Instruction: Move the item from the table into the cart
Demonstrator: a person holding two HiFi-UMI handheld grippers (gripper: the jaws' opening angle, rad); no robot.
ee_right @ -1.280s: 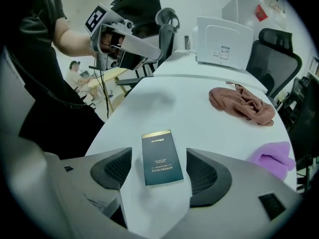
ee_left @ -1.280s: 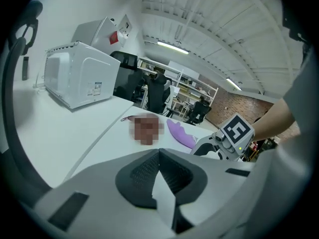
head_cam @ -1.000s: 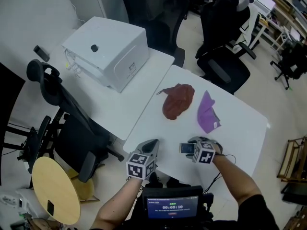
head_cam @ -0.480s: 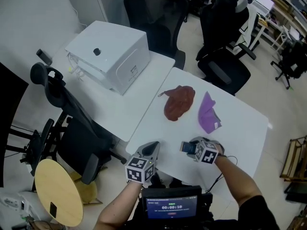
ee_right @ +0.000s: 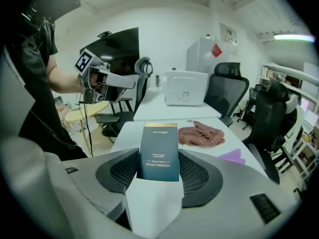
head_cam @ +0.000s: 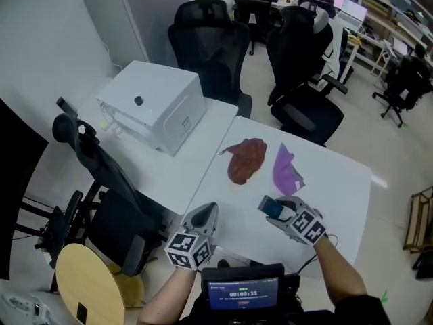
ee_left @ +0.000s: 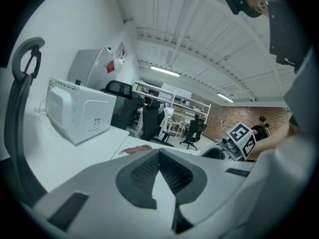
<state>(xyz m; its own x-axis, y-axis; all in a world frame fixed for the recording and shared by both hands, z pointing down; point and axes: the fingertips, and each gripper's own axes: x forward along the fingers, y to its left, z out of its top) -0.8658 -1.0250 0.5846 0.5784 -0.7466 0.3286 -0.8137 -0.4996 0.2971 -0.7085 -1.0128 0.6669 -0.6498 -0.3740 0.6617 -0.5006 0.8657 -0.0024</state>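
Right hand-held gripper (ee_right: 158, 154), jaws just closed, clamps a dark box (ee_right: 159, 142).

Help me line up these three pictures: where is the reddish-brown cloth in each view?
Head view: the reddish-brown cloth lies mid-table, left of the purple cloth.
Left gripper view: a thin strip just above the fingers, left of centre.
Right gripper view: on the table, right of the held dark green box.
Shared landmark: the white box on the neighbouring table, seen in all three.
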